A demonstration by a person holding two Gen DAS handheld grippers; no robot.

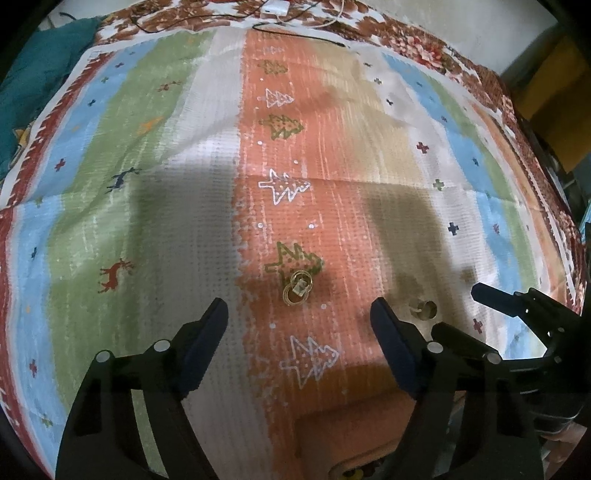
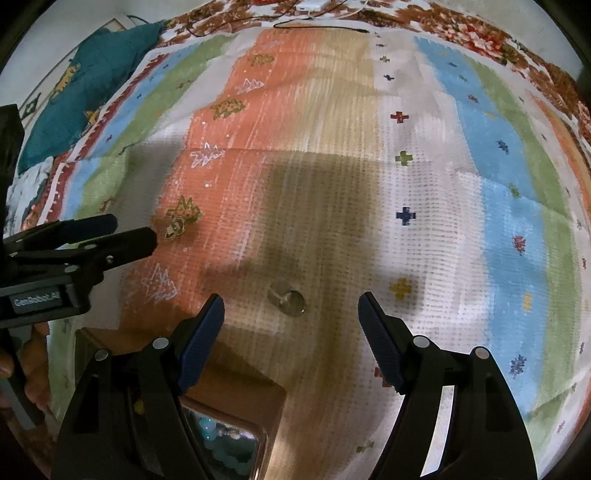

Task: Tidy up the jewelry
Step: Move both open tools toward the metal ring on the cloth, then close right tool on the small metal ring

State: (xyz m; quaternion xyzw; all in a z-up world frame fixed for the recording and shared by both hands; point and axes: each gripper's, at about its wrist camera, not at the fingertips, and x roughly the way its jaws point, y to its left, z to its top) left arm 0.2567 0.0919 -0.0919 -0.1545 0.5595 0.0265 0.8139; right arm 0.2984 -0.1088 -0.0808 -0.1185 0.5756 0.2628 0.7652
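A pair of gold hoop earrings (image 1: 297,288) lies on the orange stripe of the cloth, just ahead of my open, empty left gripper (image 1: 299,317). They also show small in the right wrist view (image 2: 174,226). A silver ring (image 2: 287,297) lies on the tan stripe, just ahead of my open, empty right gripper (image 2: 291,314); it also shows in the left wrist view (image 1: 424,308). An orange jewelry box (image 2: 236,391) with blue beads inside sits below the grippers; its edge shows in the left wrist view (image 1: 354,424).
A striped patterned cloth (image 1: 184,147) covers the surface. A teal cushion (image 2: 92,85) lies at the far left. Black and white cables (image 1: 295,29) and a white charger lie at the far edge. The right gripper shows at right in the left wrist view (image 1: 517,306).
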